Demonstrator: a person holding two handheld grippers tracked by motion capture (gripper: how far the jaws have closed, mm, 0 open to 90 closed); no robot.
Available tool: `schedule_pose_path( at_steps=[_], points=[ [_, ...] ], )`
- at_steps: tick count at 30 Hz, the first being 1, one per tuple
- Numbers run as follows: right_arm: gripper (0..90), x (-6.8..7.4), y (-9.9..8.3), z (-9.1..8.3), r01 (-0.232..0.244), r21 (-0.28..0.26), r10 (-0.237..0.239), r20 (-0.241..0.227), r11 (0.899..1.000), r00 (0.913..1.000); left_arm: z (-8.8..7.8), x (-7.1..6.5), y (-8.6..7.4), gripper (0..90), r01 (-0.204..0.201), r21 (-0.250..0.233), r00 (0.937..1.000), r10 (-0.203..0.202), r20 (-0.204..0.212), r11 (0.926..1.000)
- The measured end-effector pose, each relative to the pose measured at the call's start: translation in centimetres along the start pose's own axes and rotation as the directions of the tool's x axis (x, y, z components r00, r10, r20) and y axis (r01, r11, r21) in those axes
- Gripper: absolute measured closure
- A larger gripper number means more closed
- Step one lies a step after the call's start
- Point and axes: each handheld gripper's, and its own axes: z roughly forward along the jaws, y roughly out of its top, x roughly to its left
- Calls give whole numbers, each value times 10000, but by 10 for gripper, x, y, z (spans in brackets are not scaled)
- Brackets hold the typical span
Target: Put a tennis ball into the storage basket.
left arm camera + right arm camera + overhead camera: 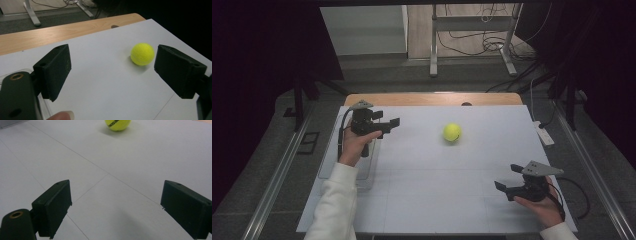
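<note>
Right gripper (507,186) is held wide, empty, far from tennis ball (452,132); left gripper (388,126), also wide and empty, is nearer, ball lying ahead, slightly right of its jaws.

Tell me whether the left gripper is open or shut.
Open. The left gripper has its jaws wide apart with bare white table between them; the tennis ball lies farther off, untouched.

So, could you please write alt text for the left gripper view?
A yellow ball lies on a white sheet, seen between the left gripper's open black jaws. A wooden table edge runs behind.
</note>
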Motion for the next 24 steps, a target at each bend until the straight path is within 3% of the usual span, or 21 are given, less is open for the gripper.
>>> schedule_pose_path(
  at_steps=[10,24],
  points=[
    [102,0,2,2,91,22,-91,-8,10000,10000,5,-20,0,150,-567,113,9979,563,335,9983],
    [102,0,2,2,58,-30,-58,-30,10000,10000,15,-38,2,151,-928,265,9930,906,755,9953]
  ],
)
